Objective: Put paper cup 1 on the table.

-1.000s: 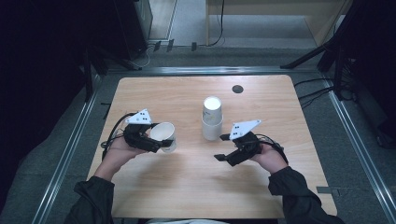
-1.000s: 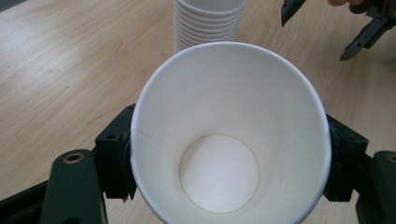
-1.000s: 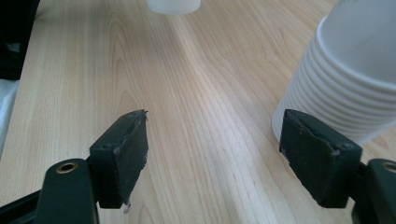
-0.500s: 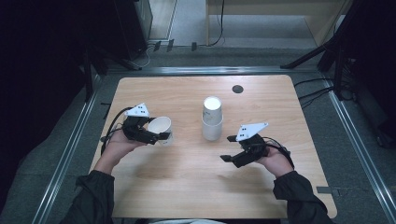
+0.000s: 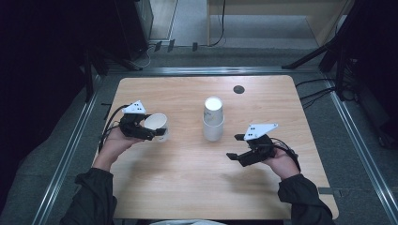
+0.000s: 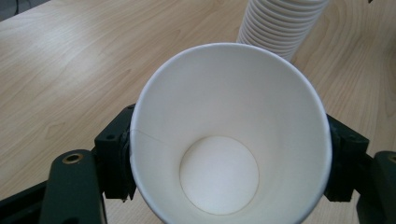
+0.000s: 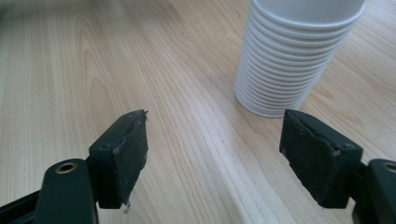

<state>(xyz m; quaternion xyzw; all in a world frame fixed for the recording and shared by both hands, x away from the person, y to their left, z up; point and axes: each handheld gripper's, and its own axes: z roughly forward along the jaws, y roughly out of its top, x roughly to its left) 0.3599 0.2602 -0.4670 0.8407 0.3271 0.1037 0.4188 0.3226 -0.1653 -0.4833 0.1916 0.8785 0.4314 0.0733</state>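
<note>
Two grippers are in your hands above a pale wooden table (image 5: 178,187). Your left gripper (image 5: 157,132) is clamped on a single white paper cup (image 5: 156,123), its black pads pressing on opposite sides of the cup wall (in the left gripper view the cup (image 6: 231,135) lies tipped toward the camera, so you look straight into its open mouth and down to its round bottom). That cup sits at the left part of the table, near the left edge, with bare wood around it. At the middle of the table stands an upright stack of white paper cups (image 5: 213,119), mouth down, well apart from the held cup and to its right. Your right gripper (image 5: 233,147) hovers to the right of and nearer to you than the stack, its jaws spread wide with nothing between them; in the right gripper view the stack (image 7: 292,56) rises beyond the right jaw, near but not touching. A small dark round hole (image 5: 239,89) marks the far side of the table. Open wood stretches between your two hands and along the near edge.
</note>
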